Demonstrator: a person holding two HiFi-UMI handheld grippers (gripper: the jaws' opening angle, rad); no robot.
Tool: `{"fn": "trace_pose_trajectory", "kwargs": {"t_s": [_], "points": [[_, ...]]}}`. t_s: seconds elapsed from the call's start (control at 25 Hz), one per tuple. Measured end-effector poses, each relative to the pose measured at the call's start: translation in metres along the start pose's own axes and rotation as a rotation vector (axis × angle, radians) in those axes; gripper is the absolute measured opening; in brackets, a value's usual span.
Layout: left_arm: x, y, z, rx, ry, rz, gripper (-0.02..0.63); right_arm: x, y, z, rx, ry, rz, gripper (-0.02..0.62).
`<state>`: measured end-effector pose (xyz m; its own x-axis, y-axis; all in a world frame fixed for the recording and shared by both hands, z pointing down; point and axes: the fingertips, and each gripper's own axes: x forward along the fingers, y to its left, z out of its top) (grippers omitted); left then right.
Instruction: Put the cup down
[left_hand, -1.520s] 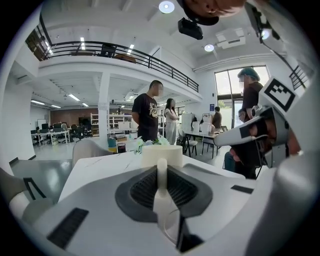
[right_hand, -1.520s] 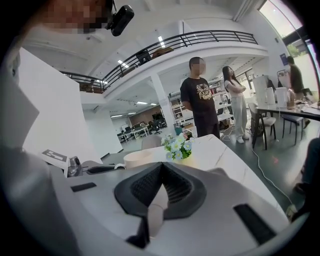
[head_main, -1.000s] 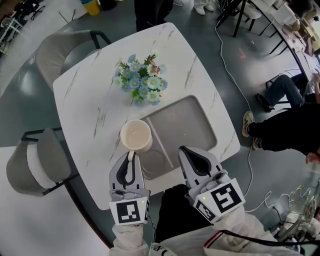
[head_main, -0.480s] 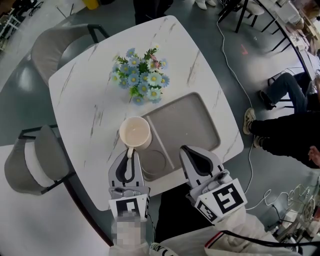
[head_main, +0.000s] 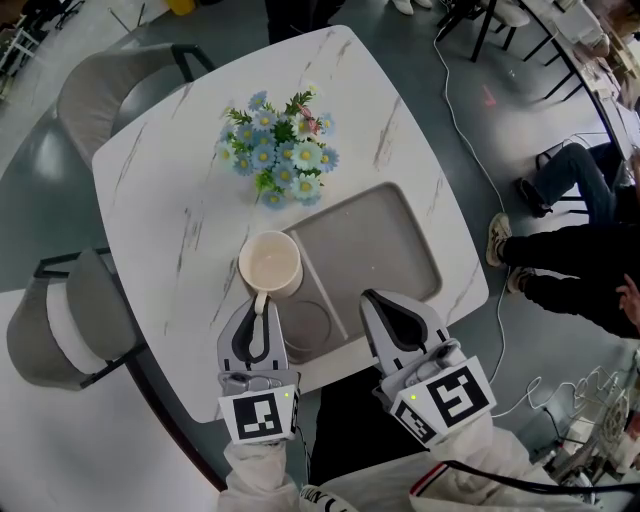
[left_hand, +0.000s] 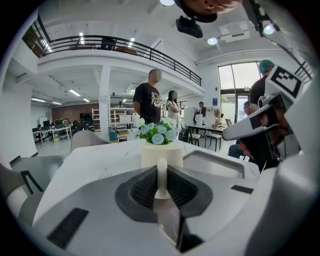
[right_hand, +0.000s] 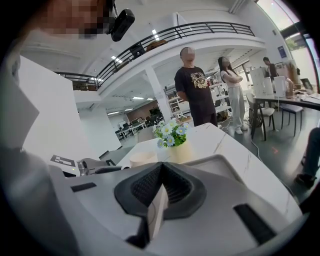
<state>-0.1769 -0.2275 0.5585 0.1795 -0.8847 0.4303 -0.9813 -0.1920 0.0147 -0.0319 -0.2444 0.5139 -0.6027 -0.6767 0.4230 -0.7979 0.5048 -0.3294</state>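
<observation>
A cream cup (head_main: 270, 265) is upright at the left edge of the grey tray (head_main: 370, 245), its handle pointing toward me. My left gripper (head_main: 260, 315) is shut on that handle; in the left gripper view the cup (left_hand: 161, 155) stands just ahead with the handle (left_hand: 161, 177) pinched between the jaws. My right gripper (head_main: 392, 318) hovers over the tray's near right corner, shut with nothing in it. In the right gripper view the cup (right_hand: 143, 158) shows to the left, past the closed jaws.
A pot of blue and white flowers (head_main: 278, 157) stands on the white marble table (head_main: 170, 230) behind the tray. Grey chairs (head_main: 60, 330) sit at the left and far left. People stand or sit beyond the table; cables lie on the floor at right.
The cup and my left gripper stay nearly where they were over the tray's left edge; the view has shifted slightly. The right gripper has not moved.
</observation>
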Motion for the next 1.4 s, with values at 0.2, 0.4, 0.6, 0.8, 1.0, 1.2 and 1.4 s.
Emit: {"fn": "trace_pose_trajectory", "kwargs": {"t_s": [0.2, 0.4, 0.6, 0.8, 1.0, 1.2, 1.4], "points": [[0.001, -0.001, -0.003, 0.002, 0.002, 0.003, 0.051, 0.001, -0.001, -0.002, 0.007, 0.002, 0.002, 0.005], [0.002, -0.001, -0.004, 0.009, 0.007, 0.006, 0.051, 0.001, -0.002, -0.004, 0.007, 0.003, 0.000, 0.005], [0.001, -0.002, -0.006, 0.023, 0.011, 0.013, 0.051, 0.001, -0.002, -0.008, 0.019, 0.010, 0.002, 0.005], [0.001, -0.002, -0.012, 0.021, 0.026, 0.021, 0.051, 0.002, 0.000, -0.012, 0.021, 0.016, 0.009, 0.005], [0.001, -0.001, -0.016, 0.012, 0.029, 0.029, 0.051, 0.003, 0.000, -0.016, 0.020, 0.021, 0.013, 0.005], [0.001, -0.001, -0.019, 0.003, 0.042, 0.026, 0.051, 0.004, 0.002, -0.020, 0.028, 0.027, 0.017, 0.005], [0.002, -0.001, -0.018, -0.017, 0.039, 0.035, 0.051, 0.005, 0.004, -0.022, 0.028, 0.028, 0.018, 0.005]]}}
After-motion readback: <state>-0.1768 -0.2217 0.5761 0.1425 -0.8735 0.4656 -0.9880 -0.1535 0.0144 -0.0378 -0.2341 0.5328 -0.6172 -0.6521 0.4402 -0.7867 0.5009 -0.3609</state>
